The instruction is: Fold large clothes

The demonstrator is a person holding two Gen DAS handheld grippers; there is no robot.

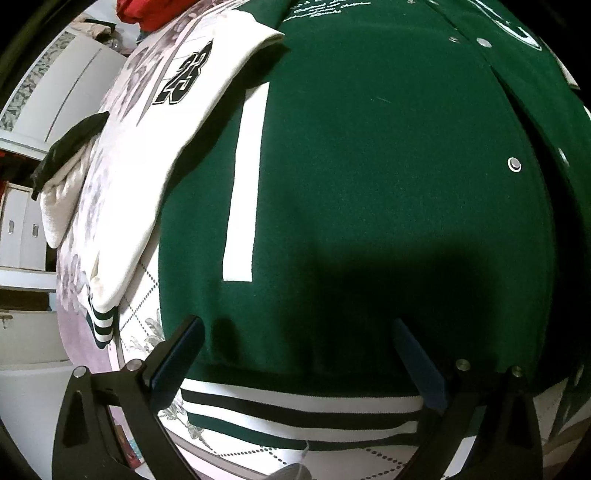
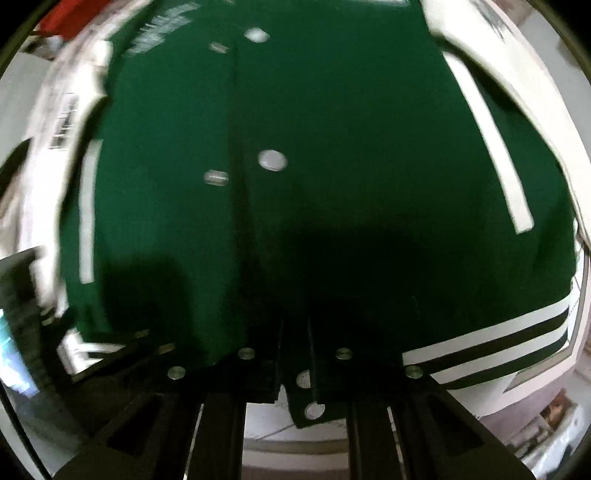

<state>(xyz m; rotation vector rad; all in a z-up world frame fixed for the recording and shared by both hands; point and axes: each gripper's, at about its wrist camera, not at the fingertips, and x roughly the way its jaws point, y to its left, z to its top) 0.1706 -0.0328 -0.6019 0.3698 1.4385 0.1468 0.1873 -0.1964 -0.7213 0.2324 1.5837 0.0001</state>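
Jacket (image 1: 369,166), green with white sleeves, lies spread front-up on a floral bedsheet (image 1: 147,306). One left gripper (image 1: 299,354) stands released, its two fingers (image 1: 177,354) wide apart over the striped hem (image 1: 295,413), not pinching it. One right gripper (image 2: 295,354) is clenched on the jacket's front edge at the hem, where two snaps (image 2: 314,410) show between the fingers. Farther up, two white pocket stripes (image 2: 495,155) flank the placket. One sleeve (image 1: 155,166) bearing the number 23 lies left, with one striped cuff (image 1: 101,321). Red cloth (image 1: 147,14) lies beyond.
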